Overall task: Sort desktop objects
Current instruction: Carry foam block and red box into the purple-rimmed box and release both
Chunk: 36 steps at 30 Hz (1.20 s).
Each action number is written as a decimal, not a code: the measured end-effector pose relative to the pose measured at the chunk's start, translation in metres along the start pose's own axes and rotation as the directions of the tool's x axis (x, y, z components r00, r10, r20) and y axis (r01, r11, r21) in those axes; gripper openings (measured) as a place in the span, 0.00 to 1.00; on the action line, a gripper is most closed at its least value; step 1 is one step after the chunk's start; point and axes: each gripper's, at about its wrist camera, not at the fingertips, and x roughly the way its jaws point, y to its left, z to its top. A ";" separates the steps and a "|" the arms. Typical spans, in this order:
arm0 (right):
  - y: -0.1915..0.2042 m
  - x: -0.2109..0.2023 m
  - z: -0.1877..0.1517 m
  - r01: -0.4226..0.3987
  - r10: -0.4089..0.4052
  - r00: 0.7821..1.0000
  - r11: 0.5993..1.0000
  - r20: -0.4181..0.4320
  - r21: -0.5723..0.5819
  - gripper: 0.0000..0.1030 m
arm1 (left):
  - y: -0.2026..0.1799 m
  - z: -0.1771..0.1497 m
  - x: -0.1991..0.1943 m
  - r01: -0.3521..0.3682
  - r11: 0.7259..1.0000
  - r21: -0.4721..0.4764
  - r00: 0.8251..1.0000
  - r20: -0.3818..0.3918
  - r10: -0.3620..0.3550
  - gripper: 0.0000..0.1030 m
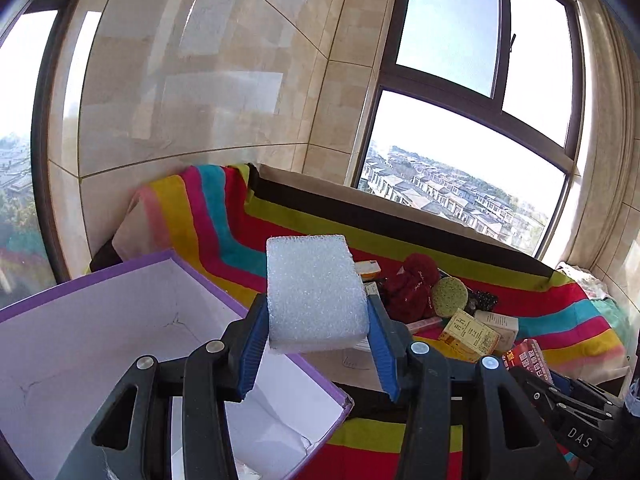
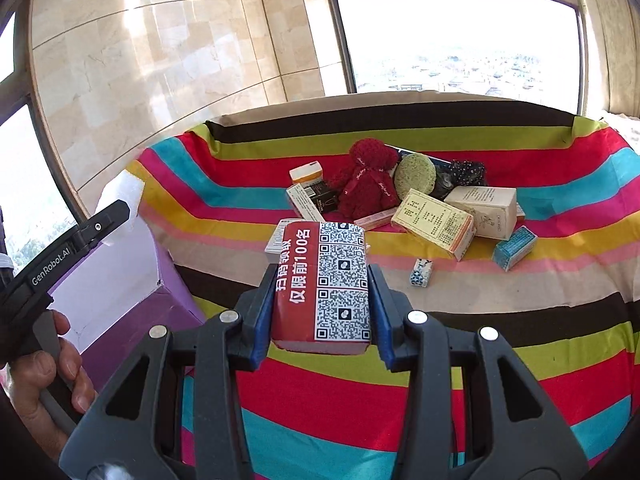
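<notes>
My left tongs (image 1: 316, 316) are clamped on a white foam block (image 1: 316, 292), held above the near rim of the open purple box (image 1: 120, 320) — its inside is bare. My right tongs (image 2: 322, 300) grip a red QR-code packet (image 2: 322, 284), raised off the striped surface (image 2: 520, 360); the clutter pile (image 2: 400, 192) sits further back, with open cloth in front of it.

bright daylight | windows (image 2: 460, 40) blown out | glare on wall tiles (image 1: 200, 80) | fisheye-bent edges

A white foam block (image 1: 316, 292) was held upright above the purple box (image 1: 120, 344); a red QR-printed pack (image 2: 324, 286), possibly tissues, was clamped.
</notes>
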 end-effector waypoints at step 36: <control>0.151 0.075 0.005 -0.374 0.338 0.924 0.900 -0.180 -0.225 0.63 | 0.087 0.000 -0.025 -0.207 0.948 -0.242 0.975 0.024 0.219 0.57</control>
